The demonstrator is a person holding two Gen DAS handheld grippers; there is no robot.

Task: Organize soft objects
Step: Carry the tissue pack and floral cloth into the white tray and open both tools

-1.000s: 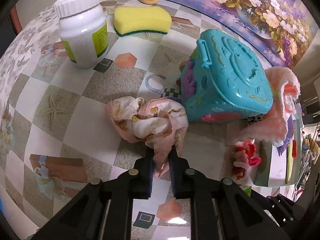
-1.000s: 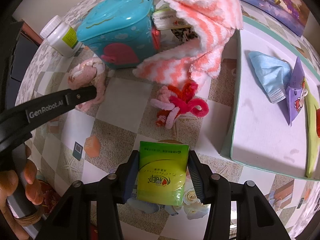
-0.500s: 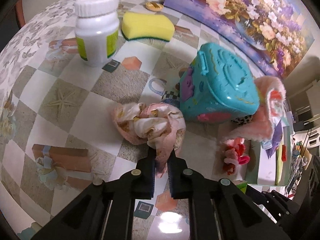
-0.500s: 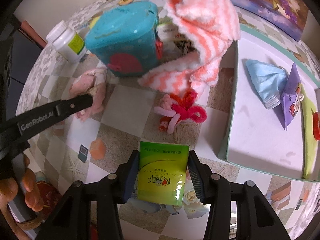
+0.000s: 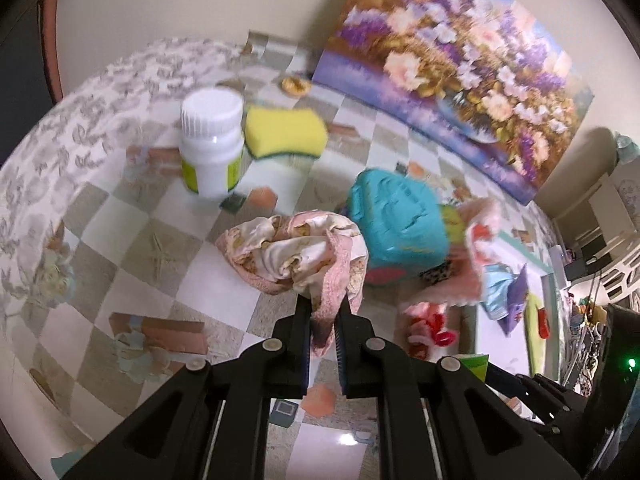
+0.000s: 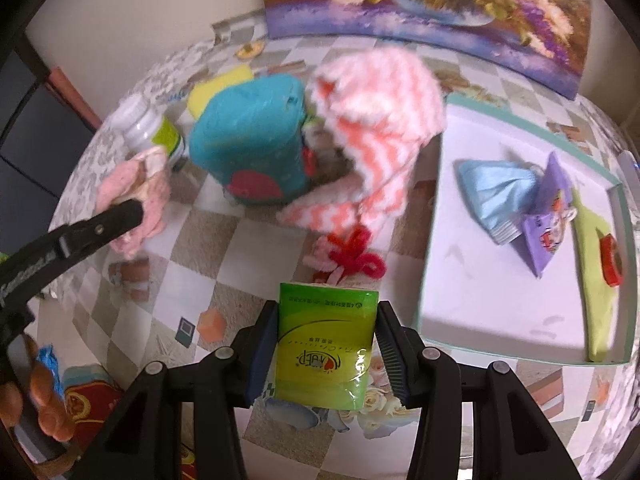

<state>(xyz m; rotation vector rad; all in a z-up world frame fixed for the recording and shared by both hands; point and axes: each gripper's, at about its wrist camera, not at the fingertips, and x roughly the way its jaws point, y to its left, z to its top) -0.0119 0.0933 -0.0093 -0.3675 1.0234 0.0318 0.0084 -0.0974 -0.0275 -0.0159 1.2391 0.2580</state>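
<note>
**Both tongs loaded, carry-to-tray step**

Your left tongs [image 5: 323,322] are pinched nearly shut on the crumpled pink cloth [image 5: 296,252], which hangs clear of the tabletop [image 5: 132,240]. Right tongs [image 6: 325,342], about half open, clamp the green tissue pack [image 6: 324,344]. The tray [image 6: 480,336] sits ahead-right of the right tongs. Next, probably: carry both over its rim and release inside.

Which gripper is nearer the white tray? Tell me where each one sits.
Right. The right gripper, shut on the green tissue pack, is just beside the white tray's near corner. The left gripper, clamping the pink cloth, is beyond the teal toy case.
</note>
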